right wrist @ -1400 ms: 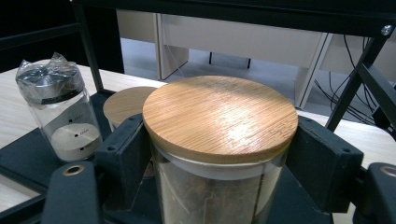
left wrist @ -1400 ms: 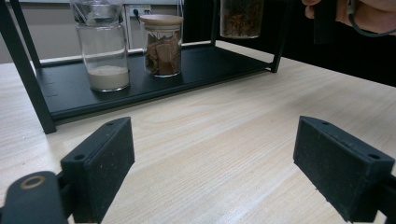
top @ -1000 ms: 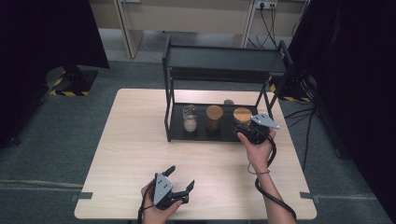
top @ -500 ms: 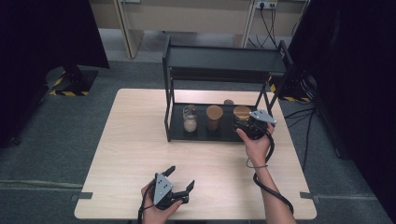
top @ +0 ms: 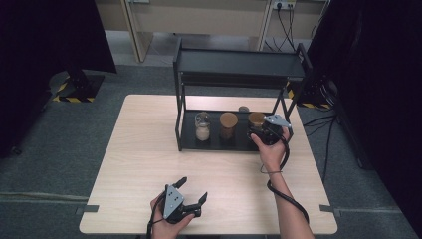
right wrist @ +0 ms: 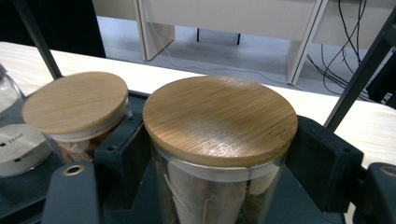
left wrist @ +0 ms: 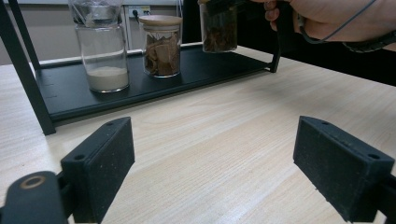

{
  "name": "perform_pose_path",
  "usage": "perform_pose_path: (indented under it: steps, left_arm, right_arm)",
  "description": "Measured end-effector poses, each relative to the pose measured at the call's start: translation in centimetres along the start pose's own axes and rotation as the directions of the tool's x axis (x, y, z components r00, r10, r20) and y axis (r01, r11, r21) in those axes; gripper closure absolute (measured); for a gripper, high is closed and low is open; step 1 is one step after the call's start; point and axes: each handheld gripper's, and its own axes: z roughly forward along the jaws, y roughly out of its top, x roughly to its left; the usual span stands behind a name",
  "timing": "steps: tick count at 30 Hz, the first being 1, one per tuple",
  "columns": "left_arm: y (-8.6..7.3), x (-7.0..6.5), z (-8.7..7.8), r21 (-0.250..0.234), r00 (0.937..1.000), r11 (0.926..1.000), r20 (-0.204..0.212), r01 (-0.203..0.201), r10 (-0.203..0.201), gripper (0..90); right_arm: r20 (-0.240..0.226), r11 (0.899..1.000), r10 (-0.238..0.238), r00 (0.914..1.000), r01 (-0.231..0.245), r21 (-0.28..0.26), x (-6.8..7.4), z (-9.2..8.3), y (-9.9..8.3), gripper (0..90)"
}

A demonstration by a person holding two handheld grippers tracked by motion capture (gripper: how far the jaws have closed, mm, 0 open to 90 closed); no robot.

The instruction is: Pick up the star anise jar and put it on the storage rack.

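A black two-tier rack [top: 239, 64] stands at the table's far side. On its lower shelf [left wrist: 140, 88] are a glass jar of white powder [top: 202, 127] [left wrist: 103, 51] and a wooden-lidded jar of brown pieces [top: 228, 124] [left wrist: 162, 46]. My right gripper [top: 260, 129] [right wrist: 219, 163] is shut on a third wooden-lidded jar of brown pieces [top: 257, 118] [right wrist: 219, 119] [left wrist: 218, 28], held upright at the shelf's right end. I cannot tell whether this jar touches the shelf. My left gripper [top: 193, 188] [left wrist: 222, 163] rests open near the table's front edge, nothing between its jaws.
A small dark-topped jar [top: 243, 108] stands at the back of the lower shelf. The rack's posts [right wrist: 359, 70] and top shelf close in the space around the jars. Bare light wood table [top: 149, 149] lies between the rack and my left gripper.
My right gripper has carried its jar a little farther in toward the lower shelf and slightly down. The left gripper has stayed where it was.
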Motion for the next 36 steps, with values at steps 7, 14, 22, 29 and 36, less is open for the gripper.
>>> perform_pose_path:
  steps: [7, 14, 22, 29, 36]
  left_arm:
    - [0.0, 0.0, 0.0, 0.001, 1.0000, 1.0000, 0.001, -0.003, 0.003, 12.3]
    - [0.0, 0.0, 0.0, 0.002, 1.0000, 1.0000, 0.002, -0.004, 0.004, 12.3]
    - [0.0, -0.1, 0.0, 0.000, 1.0000, 1.0000, 0.002, -0.006, 0.006, 12.3]
    - [0.0, -0.1, 0.0, 0.000, 1.0000, 1.0000, 0.002, -0.007, 0.007, 12.3]
    - [0.0, -0.1, 0.0, -0.001, 1.0000, 1.0000, 0.001, -0.010, 0.010, 12.3]
  right_arm:
    - [0.011, 1.000, 0.006, 0.9999, -0.006, 0.014, -0.2, 0.7, -0.4, 25.9]
    - [0.016, 1.000, 0.012, 0.9998, -0.012, 0.022, -0.3, 1.2, -0.7, 25.9]
    - [0.018, 0.999, 0.009, 0.9998, -0.010, 0.034, -0.2, 1.6, -1.1, 25.8]
    - [0.020, 0.999, 0.008, 0.9998, -0.009, 0.035, -0.3, 1.8, -1.5, 25.8]
    - [0.016, 1.000, 0.007, 0.9999, -0.007, 0.030, -0.2, 1.8, -2.0, 25.9]
